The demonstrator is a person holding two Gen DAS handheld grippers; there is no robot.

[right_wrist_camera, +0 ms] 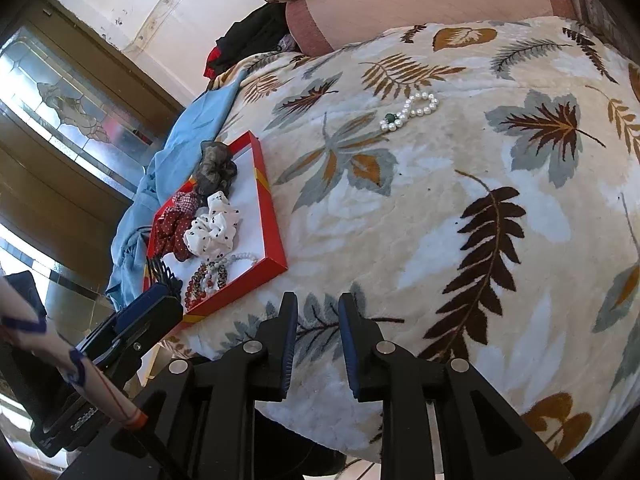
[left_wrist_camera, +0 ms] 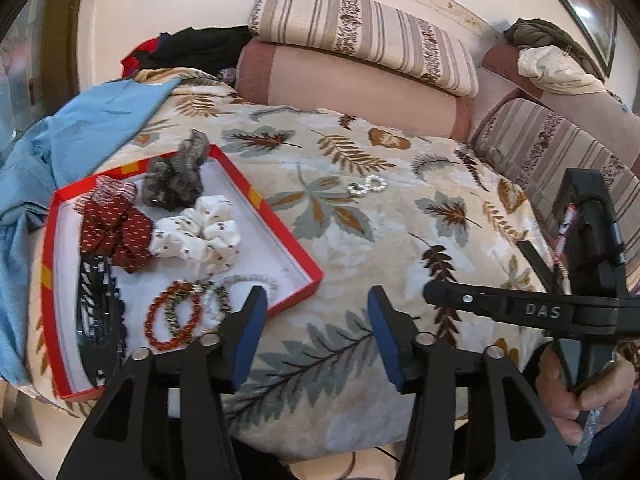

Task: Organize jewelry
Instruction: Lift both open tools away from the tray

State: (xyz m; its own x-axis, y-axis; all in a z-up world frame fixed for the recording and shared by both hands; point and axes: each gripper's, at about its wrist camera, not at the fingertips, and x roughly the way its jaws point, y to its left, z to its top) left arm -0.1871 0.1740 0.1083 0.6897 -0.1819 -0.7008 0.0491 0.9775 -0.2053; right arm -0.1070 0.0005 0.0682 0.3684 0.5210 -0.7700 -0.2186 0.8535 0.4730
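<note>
A red box (left_wrist_camera: pixel 256 196) with a white floor lies on the leaf-patterned blanket and also shows in the right wrist view (right_wrist_camera: pixel 267 216). It holds a grey scrunchie (left_wrist_camera: pixel 176 180), a red scrunchie (left_wrist_camera: pixel 116 232), a white scrunchie (left_wrist_camera: pixel 200 236), a black comb (left_wrist_camera: pixel 98 312) and bead bracelets (left_wrist_camera: pixel 180 316). A white pearl bracelet (left_wrist_camera: pixel 366 185) with a green bead lies loose on the blanket, seen too in the right wrist view (right_wrist_camera: pixel 412 112). My left gripper (left_wrist_camera: pixel 318 300) is open and empty, just right of the box's near corner. My right gripper (right_wrist_camera: pixel 318 304) is open and empty above the blanket's front edge.
A blue cloth (left_wrist_camera: pixel 80 128) lies left of the box. Striped cushions (left_wrist_camera: pixel 360 32) and a pink bolster (left_wrist_camera: pixel 344 84) stand behind. The right gripper's body (left_wrist_camera: pixel 560 308) and a hand are at right. A glass door (right_wrist_camera: pixel 60 100) is at left.
</note>
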